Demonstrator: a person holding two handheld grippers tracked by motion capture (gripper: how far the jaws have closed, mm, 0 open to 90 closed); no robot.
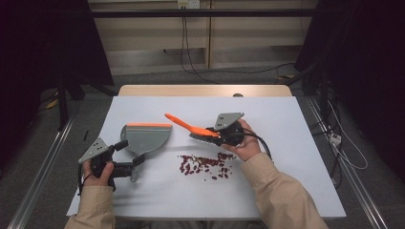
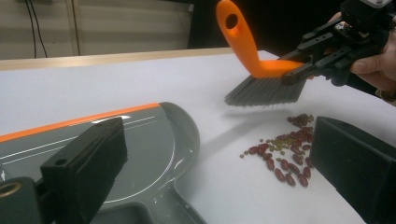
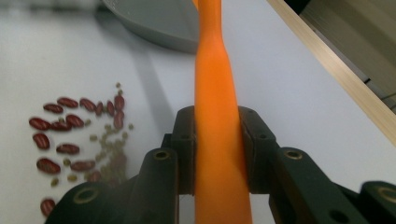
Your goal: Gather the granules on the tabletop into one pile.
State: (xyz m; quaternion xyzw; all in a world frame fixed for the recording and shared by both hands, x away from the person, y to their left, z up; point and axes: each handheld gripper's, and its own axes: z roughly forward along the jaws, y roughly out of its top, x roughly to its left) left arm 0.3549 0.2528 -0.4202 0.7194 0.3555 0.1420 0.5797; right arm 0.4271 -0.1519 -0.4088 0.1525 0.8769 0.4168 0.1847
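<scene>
1. Pale white tabletop (image 1: 296,143) with a wooden far edge, dark surroundings, cables along the back wall.
2. Scattered across the tabletop: a loose patch of beans (image 1: 206,164), glossy dark-red kidney shapes mixed with smaller dull greenish ones (image 2: 285,156).
3. Hovering just beyond the beans, on their far side: a brush (image 1: 198,130) with a smooth orange plastic handle and a dense block of grey bristles (image 2: 264,91), clear of the surface with its shadow beneath.
4. Long axis of the brush slanting from the right gripper (image 1: 220,137) up toward the far left, away from the beans; hanging hole at the handle tip.
5. Right gripper (image 3: 217,158) clamped on the orange handle, pads pressing both flanks; nearer of the two to the beans.
6. Left of the beans: a grey dustpan (image 1: 145,137), hard glossy plastic, orange strip along its straight lip, which faces away from the beans, rounded back nearest them.
7. Left gripper (image 1: 128,168) at the dustpan's stem, near left of the beans; jaws standing apart (image 2: 205,186) either side of the stem, contact not discernible.
8. Likely next: bristles down behind the beans, drawn toward the dustpan.
</scene>
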